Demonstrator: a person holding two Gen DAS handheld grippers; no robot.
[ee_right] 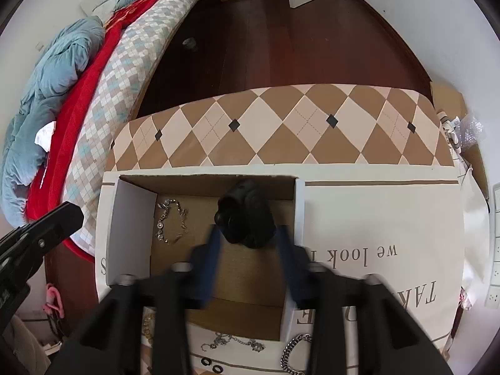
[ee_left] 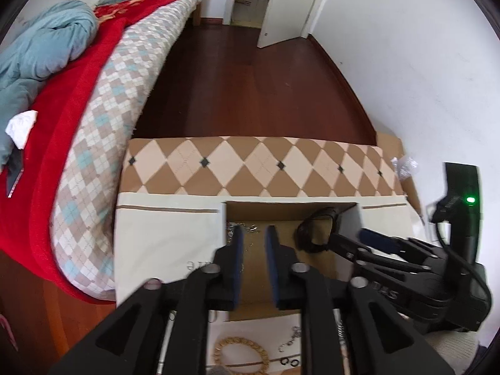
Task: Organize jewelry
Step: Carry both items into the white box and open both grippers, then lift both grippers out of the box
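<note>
Fingers of right gripper (ee_right: pixel 247 243) blur, spread around black watch (ee_right: pixel 245 215) (contact unclear); left gripper (ee_left: pixel 253 237) open over box (ee_right: pixel 134 218).

Upside-down black lettering on the cream cloth (ee_right: pixel 390 212) covering the tabletop reads "we look" with a larger "TAK" and an "E" below it; the remaining letters are hidden. Faint raised letters on the right tool (ee_left: pixel 343 237) are illegible.

Blue duvet (ee_left: pixel 47 47) on red blanket (ee_left: pixel 62 143); argyle bedsheet (ee_left: pixel 118 100); dark wood floor (ee_left: pixel 243 72); open white door (ee_left: pixel 290 3)
</note>
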